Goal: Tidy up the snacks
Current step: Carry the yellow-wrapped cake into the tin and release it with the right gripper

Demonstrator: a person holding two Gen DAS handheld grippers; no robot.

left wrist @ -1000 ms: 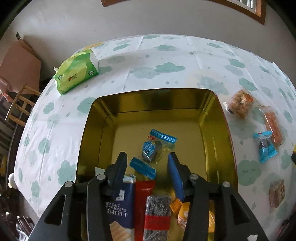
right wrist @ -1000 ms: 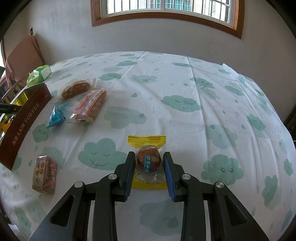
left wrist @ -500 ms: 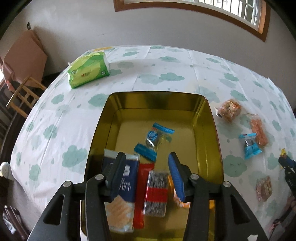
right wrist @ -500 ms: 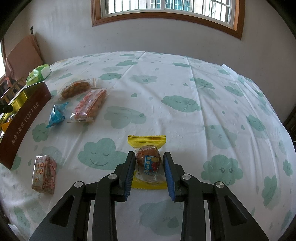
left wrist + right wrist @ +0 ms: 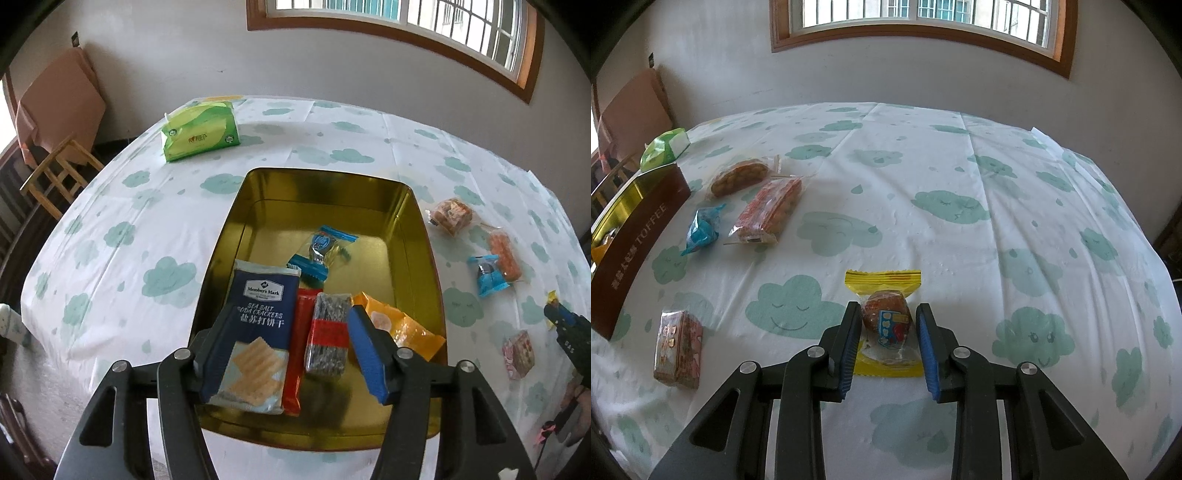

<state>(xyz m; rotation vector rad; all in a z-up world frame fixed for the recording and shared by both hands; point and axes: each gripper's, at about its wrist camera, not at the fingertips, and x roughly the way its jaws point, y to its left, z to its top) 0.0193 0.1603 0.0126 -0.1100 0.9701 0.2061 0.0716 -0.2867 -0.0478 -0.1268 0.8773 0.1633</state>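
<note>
A gold tin [image 5: 419, 236] sits on the cloud-print tablecloth; it shows at the left edge of the right wrist view [image 5: 639, 225]. It holds a blue cracker pack [image 5: 258, 317], a red bar [image 5: 301, 332], a dark seaweed bar [image 5: 327, 332], an orange packet [image 5: 399, 326] and a blue-ended candy [image 5: 321, 247]. My left gripper [image 5: 291, 339] is open and empty above the tin's near end. My right gripper [image 5: 888, 325] is open, its fingers on either side of a yellow-wrapped snack [image 5: 886, 321] lying on the cloth.
Loose snacks lie right of the tin: a nut cluster [image 5: 738, 177], an orange pack [image 5: 768, 212], a blue candy [image 5: 701, 230] and a pink pack [image 5: 679, 345]. A green tissue pack [image 5: 199, 131] sits at the far left. A wooden chair [image 5: 59, 170] stands beside the table.
My left gripper has pulled back and up from the tin, leaving the blue-ended candy inside; more of the tin and room show. The right gripper has stayed around the yellow snack.
</note>
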